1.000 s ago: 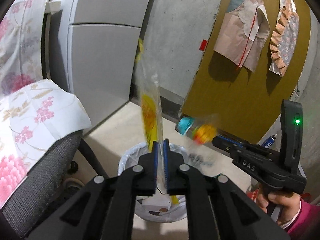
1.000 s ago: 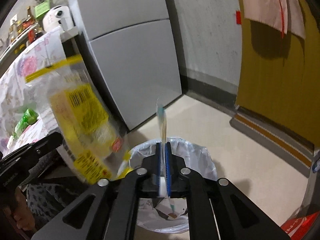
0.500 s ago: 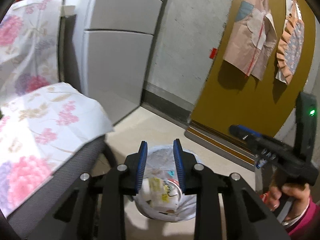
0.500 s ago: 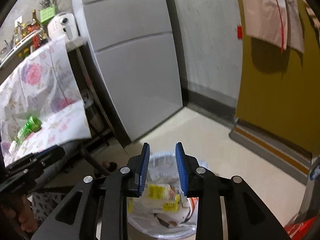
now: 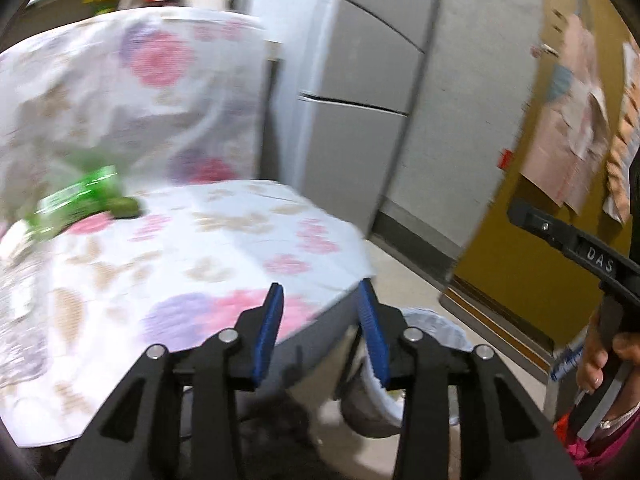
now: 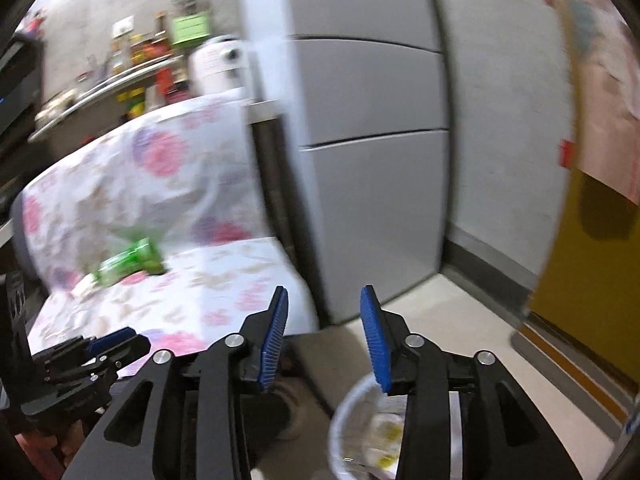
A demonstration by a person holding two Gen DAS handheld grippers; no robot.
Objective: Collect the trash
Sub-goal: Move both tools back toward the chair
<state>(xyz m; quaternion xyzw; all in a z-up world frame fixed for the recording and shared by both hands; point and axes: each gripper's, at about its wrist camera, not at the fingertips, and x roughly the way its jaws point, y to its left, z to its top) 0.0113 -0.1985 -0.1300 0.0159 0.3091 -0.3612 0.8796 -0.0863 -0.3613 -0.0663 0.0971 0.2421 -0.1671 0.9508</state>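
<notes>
A green plastic bottle (image 5: 80,200) lies on the chair seat's floral cloth (image 5: 224,248), at the left of the left wrist view; it is also the green bottle (image 6: 128,266) in the right wrist view. My left gripper (image 5: 320,292) hangs above the seat's front edge, its jaws opening with nothing between them. My right gripper (image 6: 324,296) is also opening and empty, above the floor beside the chair. The trash bin (image 6: 340,420) with a white liner stands below it, a yellow wrapper (image 6: 386,436) inside. In the left wrist view the bin (image 5: 436,328) is partly hidden behind a finger.
A grey refrigerator (image 6: 372,152) stands behind the chair, and a mustard door (image 5: 520,248) is at the right. A white appliance (image 6: 216,64) and a cluttered shelf (image 6: 120,68) sit behind the chair back. A hand (image 5: 600,364) holds the other gripper's black body.
Both grippers let go of their wrappers, which dropped into the bin. Both then opened wider, rose and swung left toward the chair, bringing the green bottle into view.
</notes>
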